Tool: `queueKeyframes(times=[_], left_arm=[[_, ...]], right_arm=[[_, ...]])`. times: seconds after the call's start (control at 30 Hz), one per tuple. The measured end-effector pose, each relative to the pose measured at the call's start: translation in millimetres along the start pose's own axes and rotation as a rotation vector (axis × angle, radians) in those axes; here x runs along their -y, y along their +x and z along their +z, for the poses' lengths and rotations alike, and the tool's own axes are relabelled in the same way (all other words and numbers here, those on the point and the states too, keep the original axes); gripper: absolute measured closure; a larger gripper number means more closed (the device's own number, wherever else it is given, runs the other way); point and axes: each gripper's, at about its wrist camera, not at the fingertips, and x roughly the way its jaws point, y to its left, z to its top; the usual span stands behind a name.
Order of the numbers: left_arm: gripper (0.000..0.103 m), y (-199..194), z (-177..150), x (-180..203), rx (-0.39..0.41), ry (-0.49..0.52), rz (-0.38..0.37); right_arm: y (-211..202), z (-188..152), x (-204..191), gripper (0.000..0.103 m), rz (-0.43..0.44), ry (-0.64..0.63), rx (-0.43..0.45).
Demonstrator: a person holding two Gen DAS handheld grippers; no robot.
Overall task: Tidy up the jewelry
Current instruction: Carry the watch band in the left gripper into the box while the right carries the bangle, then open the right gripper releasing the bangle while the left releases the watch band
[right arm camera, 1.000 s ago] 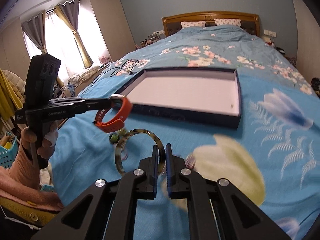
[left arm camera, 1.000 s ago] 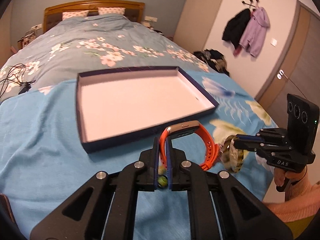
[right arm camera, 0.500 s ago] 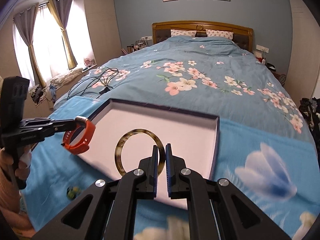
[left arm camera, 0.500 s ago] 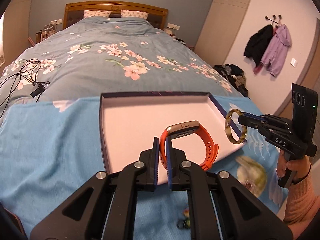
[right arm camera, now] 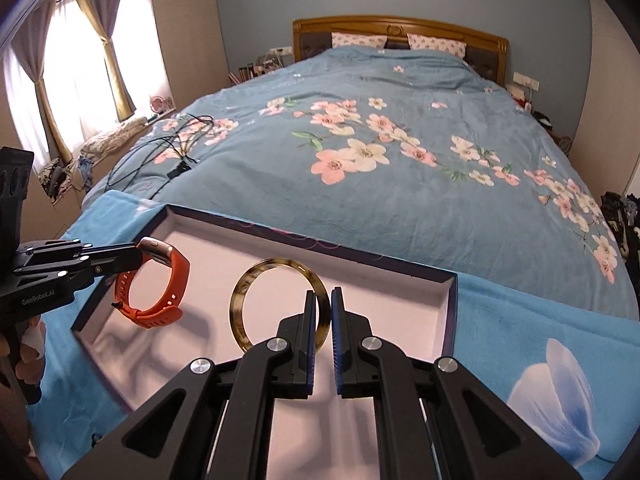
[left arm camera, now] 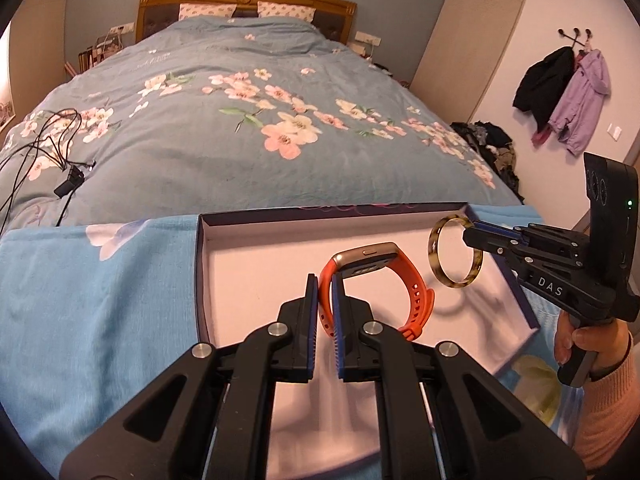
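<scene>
My left gripper (left arm camera: 325,280) is shut on the strap of an orange smartwatch (left arm camera: 380,284), held above the pale floor of a dark-rimmed shallow box (left arm camera: 256,280) on the bed. My right gripper (right arm camera: 323,294) is shut on a tortoiseshell bangle (right arm camera: 276,280), which hangs upright over the same box (right arm camera: 400,296). In the left wrist view the right gripper (left arm camera: 472,232) holds the bangle (left arm camera: 436,240) over the box's right side. In the right wrist view the left gripper (right arm camera: 138,250) holds the watch (right arm camera: 176,280) over the box's left side.
The box lies on a light blue cloth (left arm camera: 100,300) spread over a blue floral duvet (left arm camera: 260,120). Black cables and a charger (left arm camera: 60,160) lie on the bed's left side. A hand in a pink sleeve (left arm camera: 592,344) grips the right tool. Coats (left arm camera: 568,88) hang on the right wall.
Both grippers have moved forward from the near edge of the cloth to over the box, still carrying the watch and the bangle. A small green item on the cloth has dropped out of view.
</scene>
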Motion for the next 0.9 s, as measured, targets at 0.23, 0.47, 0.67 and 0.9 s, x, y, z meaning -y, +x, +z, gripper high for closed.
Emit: queueKeyframes(times=[0.23, 0.47, 0.67, 0.9], left_arm=[[0.096, 37.1, 14.7, -10.4, -0.051, -0.006, 0.025], [0.095, 62.4, 28.8, -15.2, -0.101, 0.001, 0.057], [0.096, 71.4, 31.0, -16.8, -0.121, -0.001, 0.072], [0.077, 54.9, 21.2, -13.6, -0.065, -0.003, 0.081]], right_arm=[[32.5, 9.6, 4.7, 0.097, -0.004, 0.023, -0.075], [43.3, 15.5, 4.5, 0.097, -0.027, 0.039, -0.111], [45.4, 17.3, 5.6, 0.091, -0.042, 0.051, -0.1], [15.8, 12.6, 2.2, 0.07, -0.058, 0.033, -0.015]])
